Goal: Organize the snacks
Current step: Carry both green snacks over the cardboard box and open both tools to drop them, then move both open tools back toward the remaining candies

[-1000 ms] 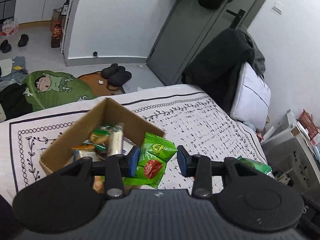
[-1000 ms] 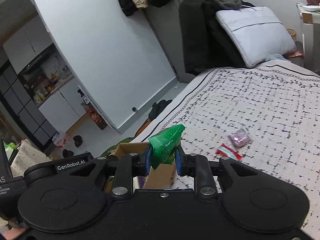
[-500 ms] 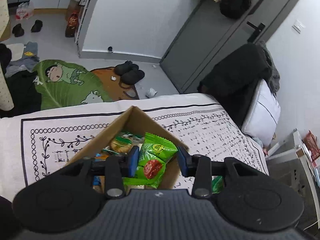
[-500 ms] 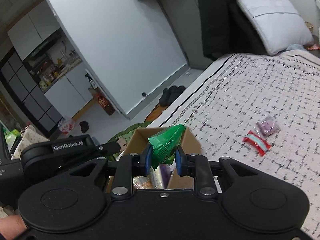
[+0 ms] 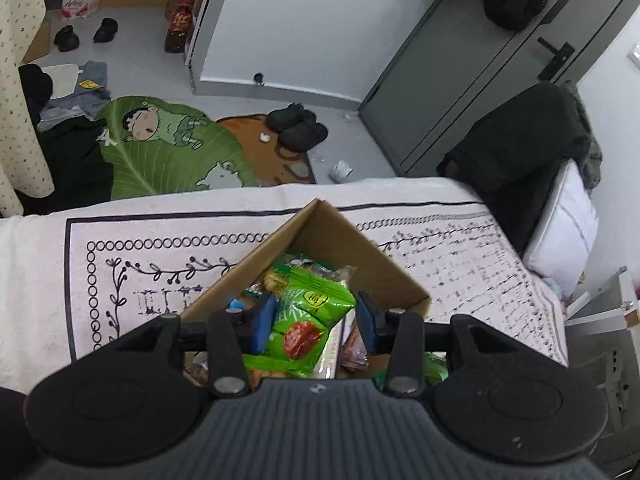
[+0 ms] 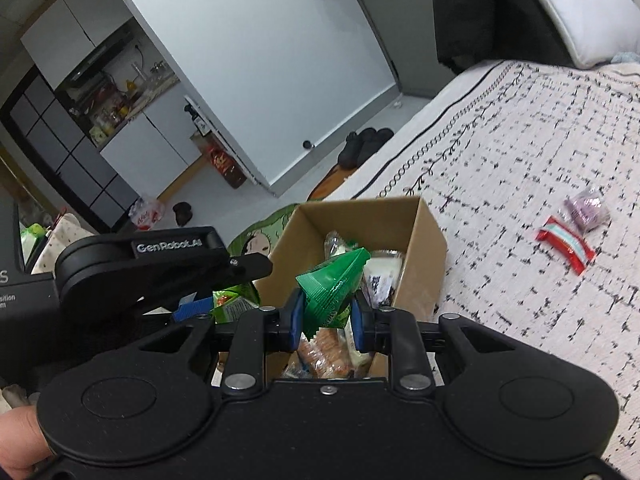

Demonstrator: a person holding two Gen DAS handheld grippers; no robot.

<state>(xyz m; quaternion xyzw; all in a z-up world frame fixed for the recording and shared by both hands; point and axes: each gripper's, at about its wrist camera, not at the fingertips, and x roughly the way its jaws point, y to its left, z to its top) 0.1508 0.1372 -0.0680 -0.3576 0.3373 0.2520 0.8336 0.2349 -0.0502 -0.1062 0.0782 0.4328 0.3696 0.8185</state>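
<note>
An open cardboard box (image 5: 340, 236) stands on the patterned bedspread (image 5: 160, 264) with several snack packets inside. My left gripper (image 5: 316, 316) hangs over the box. Its jaws are opening around a bright green packet with a red fruit picture (image 5: 308, 320), which leans on the left pad and stands just clear of the right one. My right gripper (image 6: 326, 320) is shut on a dark green packet (image 6: 332, 280) above the box (image 6: 432, 240), close beside the left tool's black housing (image 6: 160, 264).
A red-and-white packet (image 6: 566, 246) and a small purple sweet (image 6: 586, 208) lie on the bedspread right of the box. Another green packet (image 5: 434, 364) lies by the box's near corner. A white pillow (image 5: 560, 232) and a dark-draped chair (image 5: 520, 148) stand at the bed's far right.
Both grippers moved in over the box and tipped downward, each carrying its green packet. The left jaws stand slightly wider. The right jaws stayed shut.
</note>
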